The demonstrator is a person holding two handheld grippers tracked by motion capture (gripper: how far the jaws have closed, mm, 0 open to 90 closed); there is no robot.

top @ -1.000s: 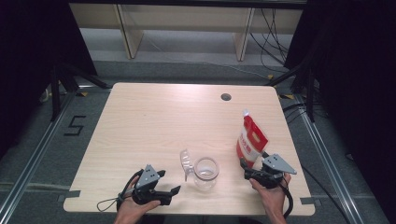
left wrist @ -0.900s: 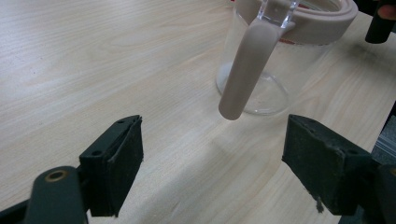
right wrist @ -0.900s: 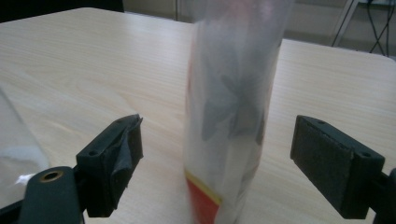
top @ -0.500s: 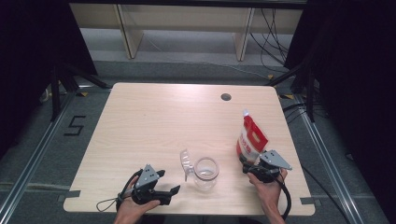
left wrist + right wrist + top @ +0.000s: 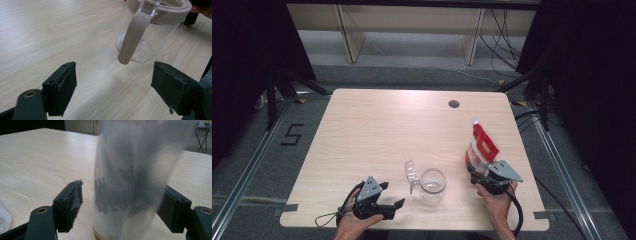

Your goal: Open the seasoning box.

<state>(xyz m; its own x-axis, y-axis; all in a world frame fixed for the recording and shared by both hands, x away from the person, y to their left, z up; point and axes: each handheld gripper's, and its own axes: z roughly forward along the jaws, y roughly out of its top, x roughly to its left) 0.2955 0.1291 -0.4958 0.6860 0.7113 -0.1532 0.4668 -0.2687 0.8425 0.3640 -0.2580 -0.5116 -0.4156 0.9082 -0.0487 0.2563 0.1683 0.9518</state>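
A red and white pouch [image 5: 482,147] with a white spout stands upright at the table's right. My right gripper [image 5: 477,176] is at its base with the blurred pouch [image 5: 130,182] between the jaws. The jaws have just been closing, and a gap still shows beside the left pad [image 5: 75,197]. A clear glass pitcher [image 5: 432,184] with a beige rim sits near the front middle. My left gripper [image 5: 393,194] lies open at the front left, pointing at the pitcher's [image 5: 150,30] beige handle [image 5: 133,35] with nothing between its jaws [image 5: 113,82].
The light wooden table [image 5: 377,130] has a round cable hole [image 5: 454,104] at the back right. Its front edge runs just under both hands. Dark curtains and floor rails flank the table, and shelving stands behind it.
The right gripper has edged left, closer in around the pouch's base. The left gripper and the pitcher have stayed put.
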